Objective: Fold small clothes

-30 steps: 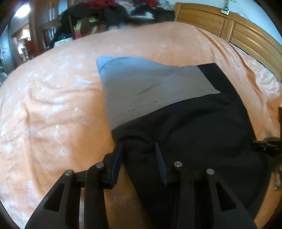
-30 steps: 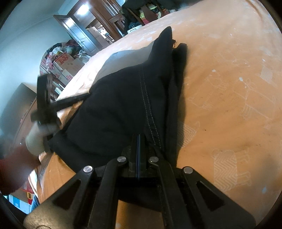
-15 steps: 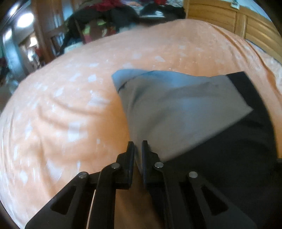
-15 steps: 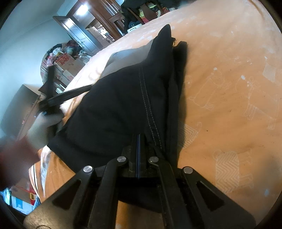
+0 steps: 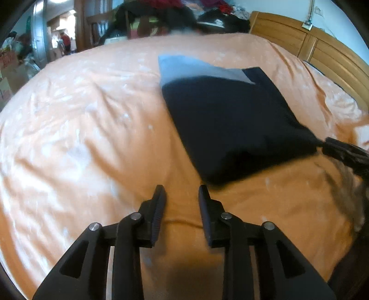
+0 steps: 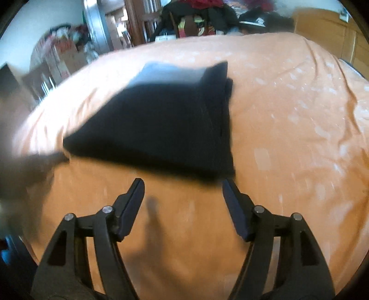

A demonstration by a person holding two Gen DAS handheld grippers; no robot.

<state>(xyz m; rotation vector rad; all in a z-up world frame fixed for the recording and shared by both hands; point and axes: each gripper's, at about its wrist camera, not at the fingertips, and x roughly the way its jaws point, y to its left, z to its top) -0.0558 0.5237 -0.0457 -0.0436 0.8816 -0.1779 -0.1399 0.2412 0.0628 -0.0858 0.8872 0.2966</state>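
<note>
Garment (image 5: 233, 120) down on the orange bed (image 5: 92, 129), folded into a dark block with a grey-blue panel showing at its far end. It sits toward the headboard (image 5: 322, 55) side of the mattress, edges roughly squared, a doubled layer visible along its right edge in the right wrist view.

Left hand-held gripper (image 5: 182, 196) hangs just short of the near corner, jaws parted a moderate way, nothing between them, only bare sheet. Right hand-held gripper (image 6: 183, 191) is spread wider, also empty, hovering just in front of the near hem. In the left wrist view its black tip shows at the garment's right near corner, and whether it touches the cloth I cannot tell, the picture is blurred there.

So, by my reading, a fold is laid and both grippers are clear of it; the step in hand looks like the pause between folds. If another fold is wanted, the next move calls for each gripper to close on a near corner, pinch through all layers, and carry the edge over to the grey end without dragging the stack. Loose layers on the right side could slip apart if only the top one is caught. Clothes pile (image 6: 198, 13) waits beyond the bed.
</note>
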